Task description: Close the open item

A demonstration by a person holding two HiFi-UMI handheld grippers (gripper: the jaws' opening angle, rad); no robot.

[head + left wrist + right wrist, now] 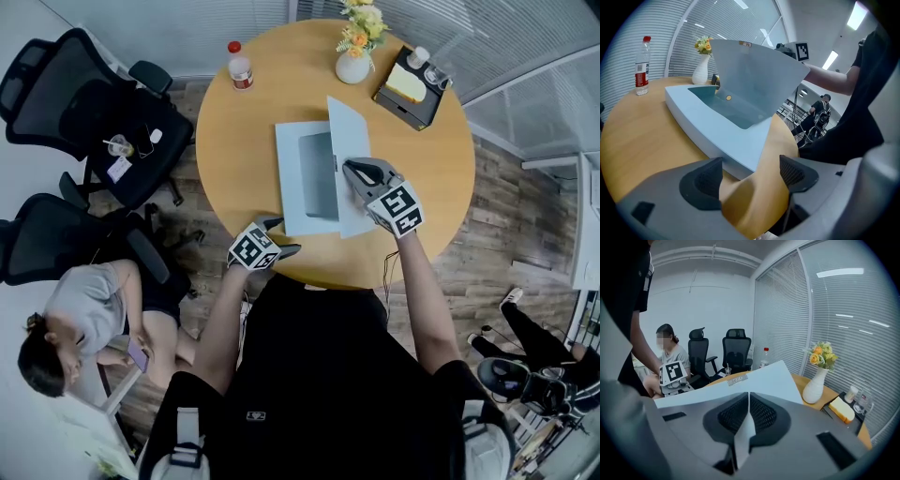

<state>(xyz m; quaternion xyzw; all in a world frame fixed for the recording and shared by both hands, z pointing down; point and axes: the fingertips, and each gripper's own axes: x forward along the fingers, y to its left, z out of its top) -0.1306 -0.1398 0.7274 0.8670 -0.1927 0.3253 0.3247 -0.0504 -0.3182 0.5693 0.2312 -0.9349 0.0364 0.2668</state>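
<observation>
A flat pale-blue box [298, 178] lies on the round wooden table [234, 150], its lid [349, 141] raised at an angle over the grey inner recess. My right gripper [359, 172] is shut on the lid's free edge; in the right gripper view the lid [759, 380] runs as a thin sheet between the closed pads [748, 411]. My left gripper [281, 237] hovers open at the table's near edge, just short of the box's front corner. In the left gripper view its jaws [752, 173] stand apart over bare wood, with the box [708, 126] and lid [754, 79] ahead.
At the table's far side stand a water bottle [240, 66], a white vase of flowers [354, 58] and a black tray [411, 89] with a yellow block. Black office chairs [94, 103] and a seated person [84, 319] are to the left.
</observation>
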